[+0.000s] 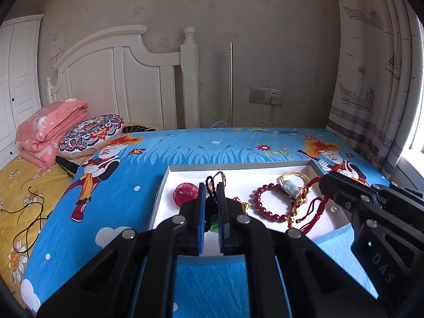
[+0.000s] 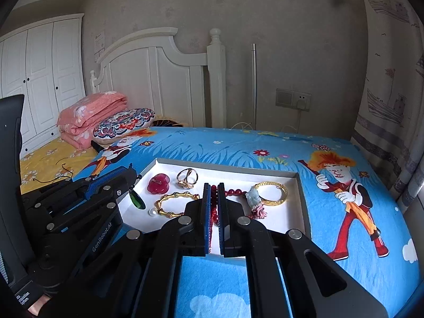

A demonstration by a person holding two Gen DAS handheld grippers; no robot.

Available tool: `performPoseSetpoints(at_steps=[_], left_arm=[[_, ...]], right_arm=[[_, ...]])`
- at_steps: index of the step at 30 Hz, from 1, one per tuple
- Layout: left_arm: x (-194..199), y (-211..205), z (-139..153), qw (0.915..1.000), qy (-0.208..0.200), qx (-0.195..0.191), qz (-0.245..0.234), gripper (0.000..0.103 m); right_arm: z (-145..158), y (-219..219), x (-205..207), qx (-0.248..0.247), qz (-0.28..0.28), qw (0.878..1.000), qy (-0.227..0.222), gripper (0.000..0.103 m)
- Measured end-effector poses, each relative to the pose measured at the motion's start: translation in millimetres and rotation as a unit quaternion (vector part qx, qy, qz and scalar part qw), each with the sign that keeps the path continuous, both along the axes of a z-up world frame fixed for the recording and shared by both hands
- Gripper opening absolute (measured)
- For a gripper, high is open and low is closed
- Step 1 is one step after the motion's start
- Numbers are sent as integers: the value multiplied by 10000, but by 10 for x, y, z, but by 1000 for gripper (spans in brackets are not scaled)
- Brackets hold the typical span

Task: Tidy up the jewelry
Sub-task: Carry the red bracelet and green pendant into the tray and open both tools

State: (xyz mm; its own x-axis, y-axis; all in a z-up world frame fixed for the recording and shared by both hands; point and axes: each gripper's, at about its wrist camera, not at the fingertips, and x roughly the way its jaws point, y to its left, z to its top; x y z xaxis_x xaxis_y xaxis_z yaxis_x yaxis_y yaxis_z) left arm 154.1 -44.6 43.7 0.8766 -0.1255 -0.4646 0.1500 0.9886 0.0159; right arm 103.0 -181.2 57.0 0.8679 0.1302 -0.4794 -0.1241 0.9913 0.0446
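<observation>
Over the white tray [image 1: 265, 169] on the blue bed sheet [image 1: 127, 201], the left claw [image 1: 211, 185] is pinched nearly shut on the black cord [image 1: 212, 198] of a green pendant [image 2: 137, 200], which hangs above the tray's left end. The right claw [image 2: 214, 186] is closed on the red bead bracelet [image 2: 233, 192] near the tray's middle. Loose in the tray lie a pink brooch [image 2: 158, 183], a gold ring [image 2: 187, 177], a gold link bracelet [image 2: 172, 204], a pearl [image 2: 151, 211], a gold bangle [image 2: 273, 193] and a pale jade charm [image 2: 252, 197].
</observation>
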Motion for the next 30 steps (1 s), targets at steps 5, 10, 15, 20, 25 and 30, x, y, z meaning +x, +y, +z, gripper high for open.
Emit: performPoseSetpoints(at_steps=[5,10,15,20,25,30], left_arm=[[419,-16,-10,9998,116,9,156,8],[774,-32,-80,9992,318,-5,240,8],[958,-36,-154,9985,418,13,349,8],[1020,-11,-250,9977,526,23,426,8],[1035,-5,-291,9974,549,38,456,8],[1026,-10,-303,9974,550,61,452,8]], right_arm=[[41,-43,390,19,-81,10000,10,5],[16,-42,744,-65,-108,9999,113,5],[-92,-52,948,-94,-186,9993,302,5],[-211,-61,1001,-95,-207,9988,422,5],[-286,-64,1012,-99,-219,9984,507,5],[-297,-48,1028,-152,-202,9984,512,5]])
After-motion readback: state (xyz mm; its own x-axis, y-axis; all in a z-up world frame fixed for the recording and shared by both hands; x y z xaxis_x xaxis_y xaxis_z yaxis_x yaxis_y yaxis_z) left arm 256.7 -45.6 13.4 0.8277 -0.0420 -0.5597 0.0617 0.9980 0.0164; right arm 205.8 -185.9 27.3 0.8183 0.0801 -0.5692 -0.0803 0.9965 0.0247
